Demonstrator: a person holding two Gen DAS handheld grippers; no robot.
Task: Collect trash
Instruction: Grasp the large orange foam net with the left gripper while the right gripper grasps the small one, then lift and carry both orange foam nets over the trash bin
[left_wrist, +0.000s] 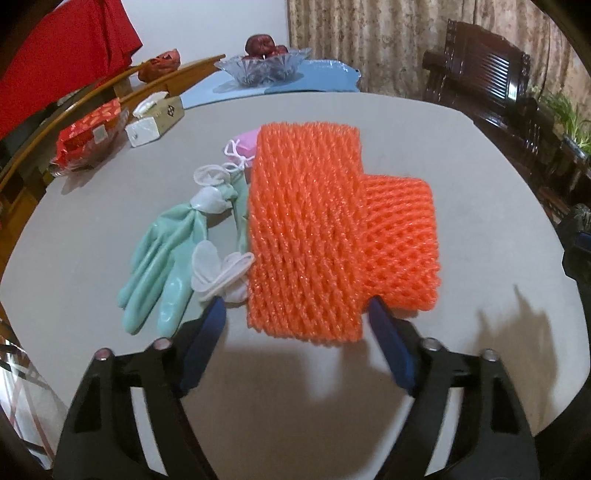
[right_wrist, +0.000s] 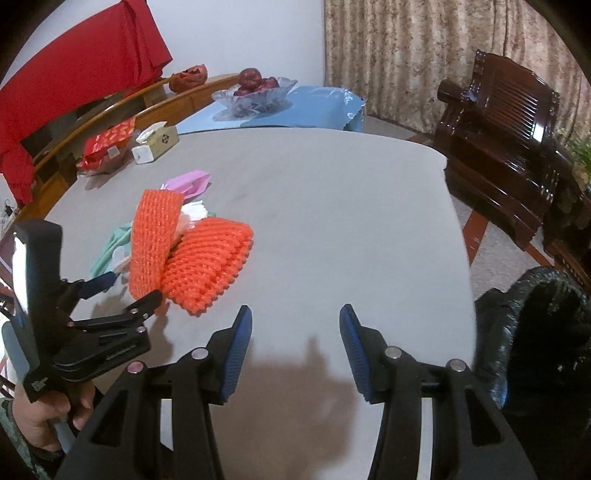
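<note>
Little of the task looks done, judged from the frames: the trash pile is seen bunched at centre-left of the grey table (left_wrist: 480, 155), none of it in the bin. In the left wrist view, two orange foam nets are seen, the large foam net (left_wrist: 304, 229) at frame centre w/ its near edge between the blue fingers of the left gripper (left_wrist: 297, 314), and a smaller foam net (left_wrist: 400, 243) to the right of it. The jaws are spread wide, approx. as wide as the net's near edge; no grip is made yet, though contact w/ the right finger can't be ruled out. Left of the nets lie a green rubber glove (left_wrist: 159, 262), white cup-like scraps (left_wrist: 218, 273) and a pink pouch (left_wrist: 247, 144) at the back. In the right wrist view the right gripper (right_wrist: 295, 336) is held wide open over bare table, nothing in it. A black-lined trash bin (right_wrist: 543, 325) is seen at lower right of that view, beside the table edge. Left to do, by est.: every piece picked up and carried to the bin. Tissue box (left_wrist: 155, 118) and fruit bowl (left_wrist: 262, 64), upper left, are prob. not trash.
</note>
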